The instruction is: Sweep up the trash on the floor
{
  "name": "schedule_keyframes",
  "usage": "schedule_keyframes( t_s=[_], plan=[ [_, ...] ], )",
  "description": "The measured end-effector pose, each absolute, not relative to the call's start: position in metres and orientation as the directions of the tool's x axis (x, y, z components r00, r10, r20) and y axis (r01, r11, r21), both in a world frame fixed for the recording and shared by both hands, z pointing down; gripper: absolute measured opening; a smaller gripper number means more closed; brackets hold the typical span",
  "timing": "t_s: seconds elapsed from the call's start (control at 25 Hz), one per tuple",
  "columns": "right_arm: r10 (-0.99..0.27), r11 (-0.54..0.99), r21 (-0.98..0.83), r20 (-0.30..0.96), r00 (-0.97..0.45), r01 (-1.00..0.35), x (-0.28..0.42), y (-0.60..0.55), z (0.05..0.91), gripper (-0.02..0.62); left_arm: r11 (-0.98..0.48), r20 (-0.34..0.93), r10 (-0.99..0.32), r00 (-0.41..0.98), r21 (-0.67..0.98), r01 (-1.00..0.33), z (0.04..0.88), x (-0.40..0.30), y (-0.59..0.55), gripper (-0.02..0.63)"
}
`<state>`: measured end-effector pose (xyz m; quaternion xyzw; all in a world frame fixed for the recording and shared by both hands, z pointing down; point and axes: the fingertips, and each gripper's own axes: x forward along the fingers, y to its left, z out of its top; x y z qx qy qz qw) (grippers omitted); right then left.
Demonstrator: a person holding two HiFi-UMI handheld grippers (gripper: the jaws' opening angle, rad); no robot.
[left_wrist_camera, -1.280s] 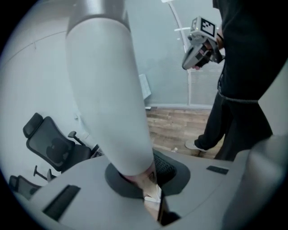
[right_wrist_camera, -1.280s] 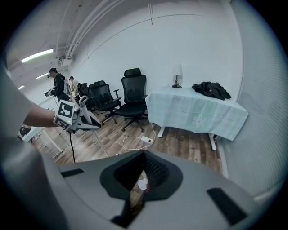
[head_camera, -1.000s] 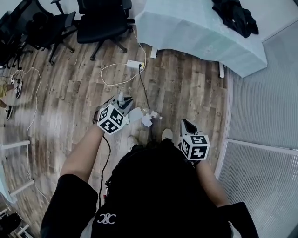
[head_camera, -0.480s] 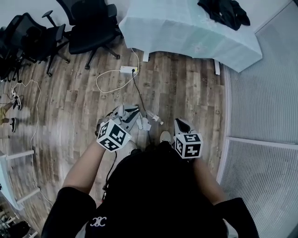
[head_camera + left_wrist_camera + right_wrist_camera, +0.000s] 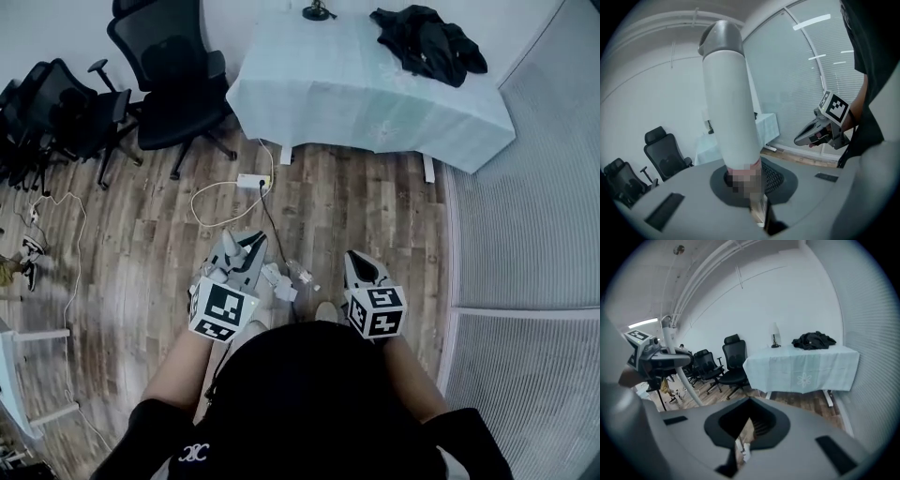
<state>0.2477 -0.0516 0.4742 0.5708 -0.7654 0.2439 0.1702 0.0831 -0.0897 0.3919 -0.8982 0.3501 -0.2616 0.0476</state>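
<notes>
Moments on, the left gripper [image 5: 241,251], fingers clamped on the broom handle [image 5: 729,108], had eased back from the desk [image 5: 366,84]. The right gripper [image 5: 360,264] was closed and empty, and the paper scraps [image 5: 279,278] were unswept.

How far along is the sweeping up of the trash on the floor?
Done: nothing visible; white paper scraps lie loose on the wooden floor by the person's shoe. In hand: left hand-held gripper clamps a white handle. Left: sweeping all the scraps.
</notes>
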Motion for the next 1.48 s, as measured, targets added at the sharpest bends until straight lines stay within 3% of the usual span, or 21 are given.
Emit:
schedule_keyframes(
  t_s=[0.28, 0.6, 1.48],
  plan=[
    [-0.896, 0.267, -0.157, 0.322, -0.305, -0.951, 0.284, -0.097, 0.381, 0.012, -0.704, 0.220, -0.709, 0.670, -0.170, -0.690, 0.319, 0.115, -0.100, 0.006],
    [-0.922, 0.313, -0.048, 0.227, -0.315, -0.949, 0.295, -0.115, 0.325, 0.012, -0.709, 0.015, -0.704, 0.710, -0.078, -0.701, 0.243, 0.157, -0.109, 0.002],
    [-0.904, 0.325, -0.129, 0.248, -0.347, -0.937, 0.315, -0.100, 0.339, 0.012, -0.716, 0.050, -0.697, 0.716, -0.108, -0.689, 0.241, 0.188, -0.105, -0.005]
  ],
)
